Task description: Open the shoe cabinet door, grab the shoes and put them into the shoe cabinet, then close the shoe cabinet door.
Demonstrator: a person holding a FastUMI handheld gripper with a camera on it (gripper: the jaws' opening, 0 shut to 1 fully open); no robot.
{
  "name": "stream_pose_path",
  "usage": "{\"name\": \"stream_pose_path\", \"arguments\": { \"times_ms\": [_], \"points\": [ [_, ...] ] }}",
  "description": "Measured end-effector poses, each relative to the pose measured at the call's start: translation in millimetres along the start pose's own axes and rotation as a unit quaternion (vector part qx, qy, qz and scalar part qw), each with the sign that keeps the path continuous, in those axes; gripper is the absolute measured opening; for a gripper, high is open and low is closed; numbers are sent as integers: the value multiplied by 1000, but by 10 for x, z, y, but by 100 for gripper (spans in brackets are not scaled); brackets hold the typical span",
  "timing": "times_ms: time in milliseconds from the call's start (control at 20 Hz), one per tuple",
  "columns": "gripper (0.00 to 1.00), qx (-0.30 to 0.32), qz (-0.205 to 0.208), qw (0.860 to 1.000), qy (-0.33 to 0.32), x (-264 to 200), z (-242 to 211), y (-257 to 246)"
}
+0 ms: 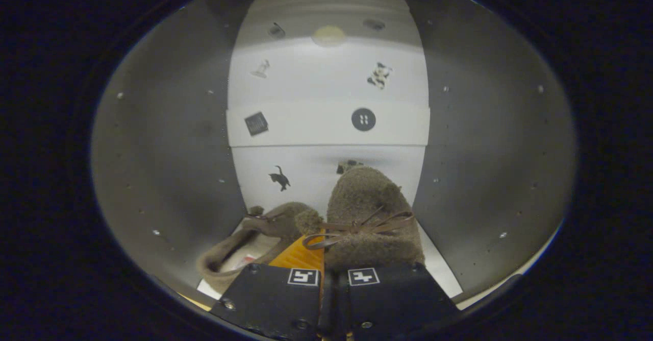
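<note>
The gripper (326, 279) is seen nearly closed, apparently pinching the right shoe (370, 218), which points far into the cabinet (168, 167). The left shoe (245, 246) is laid just beside it, tilted leftward.

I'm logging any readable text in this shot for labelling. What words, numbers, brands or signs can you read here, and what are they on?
No words, numbers or brand names can be read.
Gripper, fingers close together behind the brown shoes: two square black-and-white code markers, patterns and not text.
Cabinet back wall: small dark stickers, pictures such as a button and a cat, no lettering.
Inside the lying shoe: a small reddish tag, too blurred to read.
</note>
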State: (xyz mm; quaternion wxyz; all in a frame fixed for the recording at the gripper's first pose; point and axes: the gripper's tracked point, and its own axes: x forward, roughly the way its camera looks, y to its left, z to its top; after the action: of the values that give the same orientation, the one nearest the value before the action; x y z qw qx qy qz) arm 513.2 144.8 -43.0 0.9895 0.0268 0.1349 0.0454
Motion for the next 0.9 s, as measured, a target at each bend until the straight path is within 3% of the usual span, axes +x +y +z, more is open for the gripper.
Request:
{"name": "stream_pose_path", "arguments": {
  "times_ms": [300, 500, 600, 750, 900],
  "points": [
    [8, -1, -9, 998, 68, 327, -229, -37],
    [22, -9, -11, 996, 90, 404, -340, -63],
    [36, -7, -6, 997, 75, 336, -272, -33],
    [66, -7, 4, 998, 57, 132, -257, 56],
    [68, -18, -1, 999, 27, -138, -251, 53]
  ]
}}
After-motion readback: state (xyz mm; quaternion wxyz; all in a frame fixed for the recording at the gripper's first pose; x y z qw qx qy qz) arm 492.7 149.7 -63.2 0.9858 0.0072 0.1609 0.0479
